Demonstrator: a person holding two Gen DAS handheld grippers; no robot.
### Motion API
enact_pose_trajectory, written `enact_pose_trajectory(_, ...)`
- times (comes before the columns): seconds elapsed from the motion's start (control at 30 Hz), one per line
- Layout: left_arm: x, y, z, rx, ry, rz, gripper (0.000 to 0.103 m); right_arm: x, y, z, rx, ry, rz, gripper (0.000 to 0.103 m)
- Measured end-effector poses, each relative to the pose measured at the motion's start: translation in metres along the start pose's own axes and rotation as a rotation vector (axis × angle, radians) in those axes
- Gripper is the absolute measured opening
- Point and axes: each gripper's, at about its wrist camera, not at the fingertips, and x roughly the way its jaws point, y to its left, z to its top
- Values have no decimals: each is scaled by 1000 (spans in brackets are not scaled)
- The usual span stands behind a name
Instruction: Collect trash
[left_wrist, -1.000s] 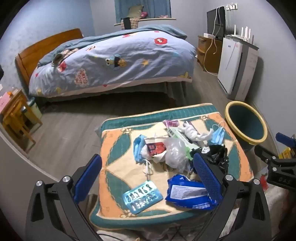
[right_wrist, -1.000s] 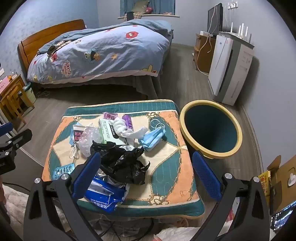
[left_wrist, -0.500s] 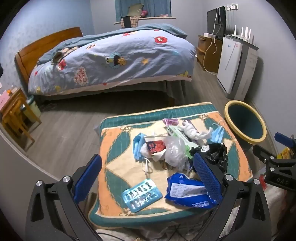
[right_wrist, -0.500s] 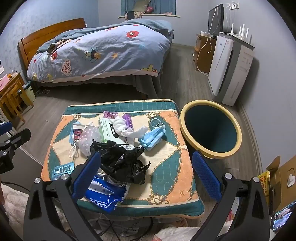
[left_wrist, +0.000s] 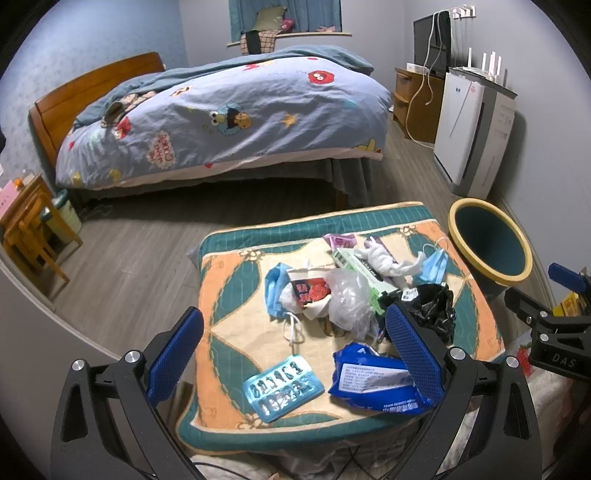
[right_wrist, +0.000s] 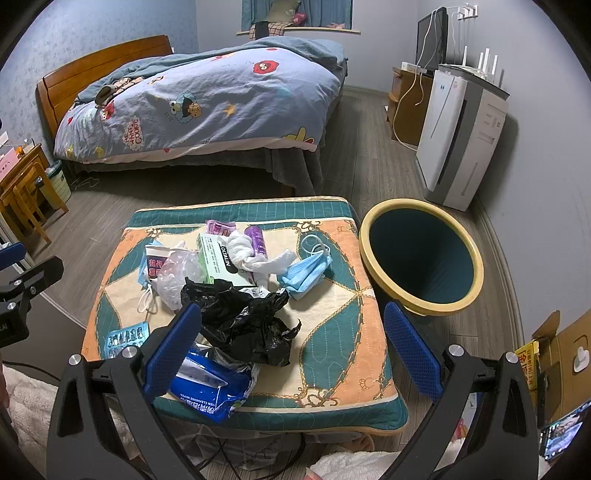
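Observation:
A quilted stool (right_wrist: 332, 317) holds a pile of trash: a black plastic bag (right_wrist: 243, 317), a blue wipes packet (right_wrist: 210, 387), a blister pack (left_wrist: 282, 387), a clear bag (left_wrist: 349, 295), a green box (right_wrist: 218, 258), white tissue (right_wrist: 255, 254) and a blue face mask (right_wrist: 306, 273). A yellow-rimmed bin (right_wrist: 421, 254) stands on the floor to the stool's right. My left gripper (left_wrist: 295, 354) is open above the stool's near edge, holding nothing. My right gripper (right_wrist: 291, 343) is open and empty, near the black bag.
A bed (right_wrist: 207, 107) with a cartoon duvet fills the far side. A white air purifier (right_wrist: 458, 136) stands against the right wall. Wooden stools (left_wrist: 29, 229) sit at the left. A cardboard box (right_wrist: 561, 358) is at the right.
Both grippers have drifted slightly, with the stool sitting a touch lower and closer in view. Nothing was taken hold of or moved.

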Motion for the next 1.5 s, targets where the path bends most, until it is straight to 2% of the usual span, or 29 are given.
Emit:
enact_pose_trajectory(0.43, -10, 10, -7, 0, -1, 2, 98, 0, -1, 0, 0, 1, 1, 98)
enact_pose_trajectory(0.5, 0, 0, 1, 0, 3, 1, 98, 0, 0, 0, 0, 2, 0, 98)
enact_pose_trajectory(1.13, 1, 0, 1, 1, 8, 1, 98, 0, 2, -2, -4, 7, -1, 98)
enact_pose_trajectory(1.5, 5, 2, -14, 4, 17, 11, 98, 4, 2, -4, -1, 13, 9, 98)
